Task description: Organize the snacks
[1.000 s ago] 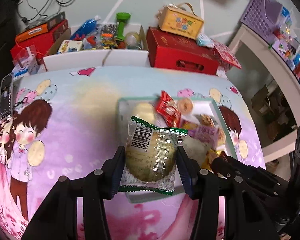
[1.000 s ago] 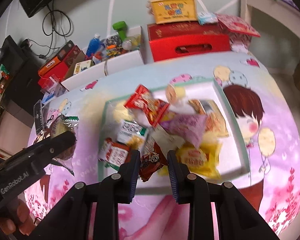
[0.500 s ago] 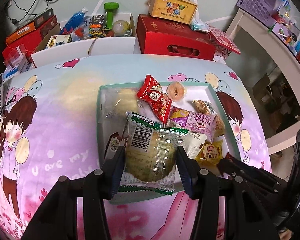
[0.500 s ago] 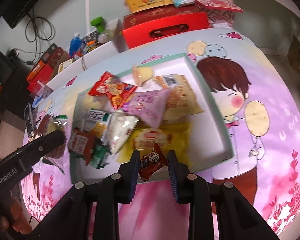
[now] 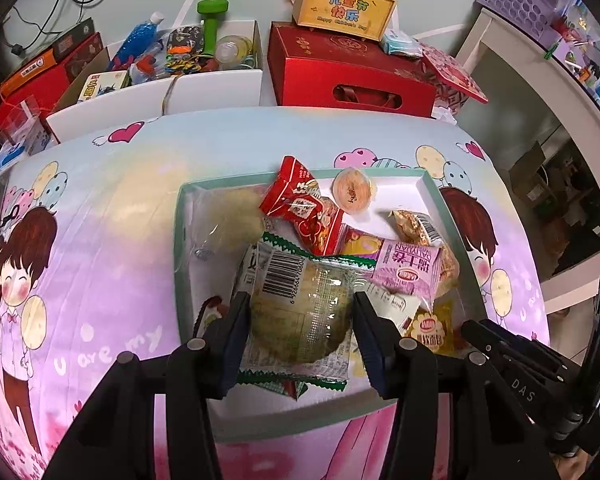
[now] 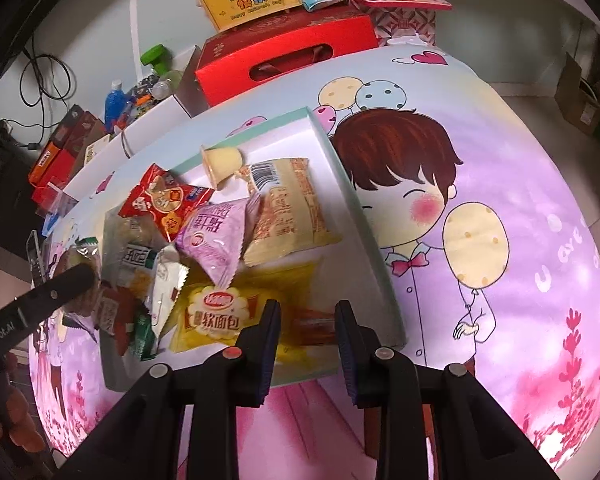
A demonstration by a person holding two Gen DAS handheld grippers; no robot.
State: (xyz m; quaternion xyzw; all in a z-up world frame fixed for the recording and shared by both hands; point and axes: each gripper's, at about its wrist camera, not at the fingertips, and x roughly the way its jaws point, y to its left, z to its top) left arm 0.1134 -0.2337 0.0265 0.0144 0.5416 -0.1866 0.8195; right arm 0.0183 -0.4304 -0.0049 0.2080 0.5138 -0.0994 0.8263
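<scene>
Crinkly film wraps the cake [image 5: 300, 312] our left gripper [image 5: 300, 332] clamps by its sides above the tray [image 5: 432, 188]: light, soft, easily crushed. Our right gripper [image 6: 306, 328] pinches a small red packet [image 6: 314, 330] over the tray's near corner.

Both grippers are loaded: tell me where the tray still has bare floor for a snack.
Bare: the tray's far corner between pudding cup and right wall, and the strip between the beige bread packet and that wall. Crowded: centre and left, around the purple packet and yellow bread bag.
</scene>
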